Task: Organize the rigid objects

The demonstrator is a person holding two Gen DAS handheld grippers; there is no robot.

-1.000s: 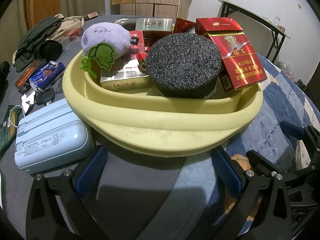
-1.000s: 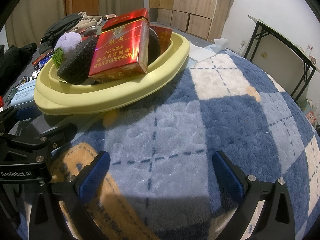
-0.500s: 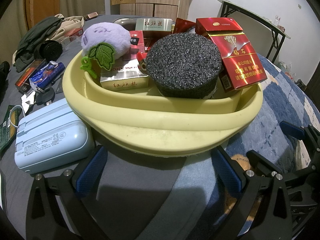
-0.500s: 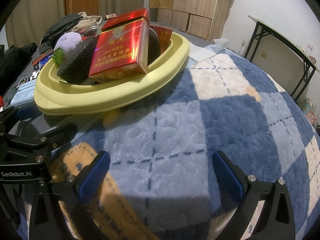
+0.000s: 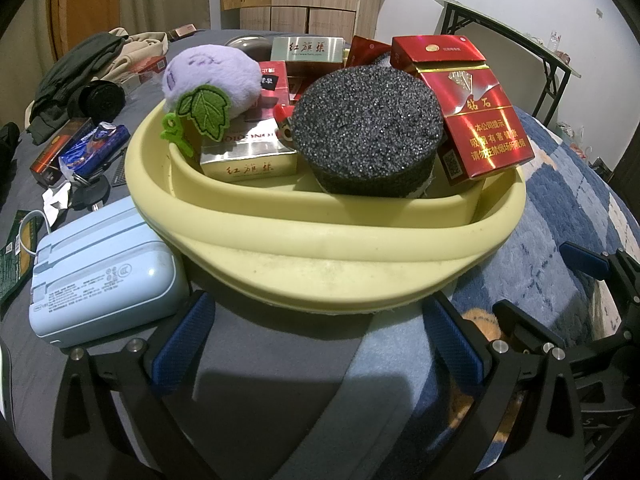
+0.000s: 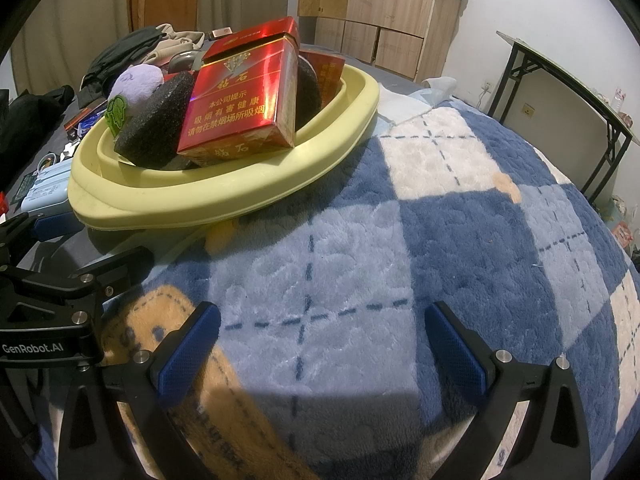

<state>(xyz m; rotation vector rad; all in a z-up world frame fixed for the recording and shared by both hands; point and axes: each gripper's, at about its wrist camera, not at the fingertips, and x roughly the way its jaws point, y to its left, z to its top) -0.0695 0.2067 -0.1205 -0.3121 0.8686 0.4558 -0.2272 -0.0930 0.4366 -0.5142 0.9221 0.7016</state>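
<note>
Left gripper (image 5: 318, 340): jaws spread wide, nothing between them. Right gripper (image 6: 322, 344): jaws spread wide, nothing between them.

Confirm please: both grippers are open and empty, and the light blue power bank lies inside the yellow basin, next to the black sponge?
Not quite. In the left wrist view the light blue power bank lies outside the yellow basin, on the grey cover beside it. The left gripper and right gripper are indeed open and empty.

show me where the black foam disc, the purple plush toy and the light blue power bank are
black foam disc (image 5: 366, 118), left wrist view, on its flat top.
purple plush toy (image 5: 212, 76), left wrist view, on its fuzzy body.
light blue power bank (image 5: 104, 274), left wrist view, on its top face.
</note>
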